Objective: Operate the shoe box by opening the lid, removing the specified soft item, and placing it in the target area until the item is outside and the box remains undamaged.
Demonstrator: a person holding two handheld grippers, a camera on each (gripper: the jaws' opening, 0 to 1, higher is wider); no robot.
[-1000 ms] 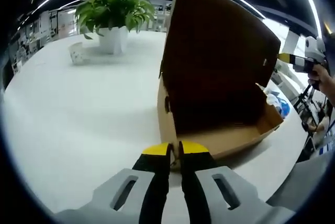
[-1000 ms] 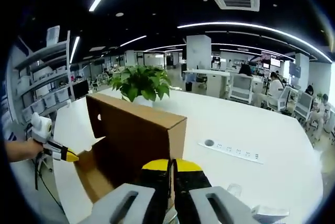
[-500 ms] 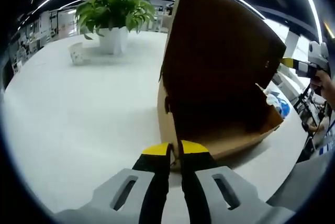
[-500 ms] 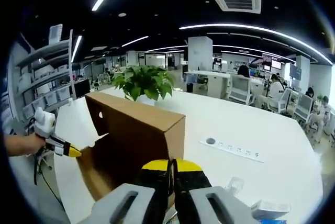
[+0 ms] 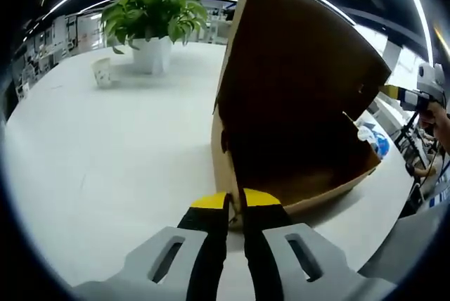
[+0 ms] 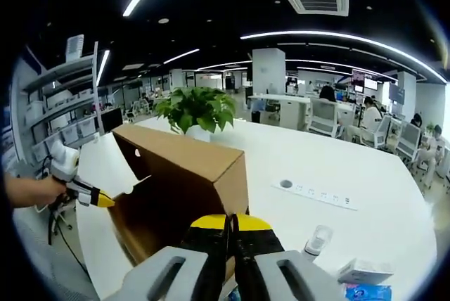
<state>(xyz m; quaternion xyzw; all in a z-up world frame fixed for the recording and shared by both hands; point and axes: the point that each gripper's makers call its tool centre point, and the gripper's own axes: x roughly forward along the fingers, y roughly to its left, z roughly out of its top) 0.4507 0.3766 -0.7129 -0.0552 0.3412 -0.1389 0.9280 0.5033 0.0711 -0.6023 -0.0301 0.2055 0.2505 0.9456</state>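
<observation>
The brown cardboard shoe box (image 5: 295, 174) sits on the white table (image 5: 105, 160) with its lid (image 5: 295, 55) raised steeply. The inside is dark and I cannot make out its contents. My left gripper (image 5: 235, 206) is shut, its yellow tips at the rim of the box's near wall. It shows in the right gripper view as the left gripper (image 6: 91, 194), held by a hand, tip against the box's low side flap. My right gripper (image 6: 232, 222) is shut in front of the lid (image 6: 183, 174). In the left gripper view the right gripper (image 5: 411, 93) sits beside the lid's far edge.
A potted plant (image 5: 151, 13) and a white cup (image 5: 103, 71) stand at the far side of the table. A power strip (image 6: 320, 194), a small bottle (image 6: 318, 241) and packets (image 6: 365, 273) lie to the box's right. Office desks, chairs and people are behind.
The lid has tipped slightly further open. The right gripper has drifted a little away along the lid's edge, bringing the bottle and packets more into its view. The left gripper has stayed put.
</observation>
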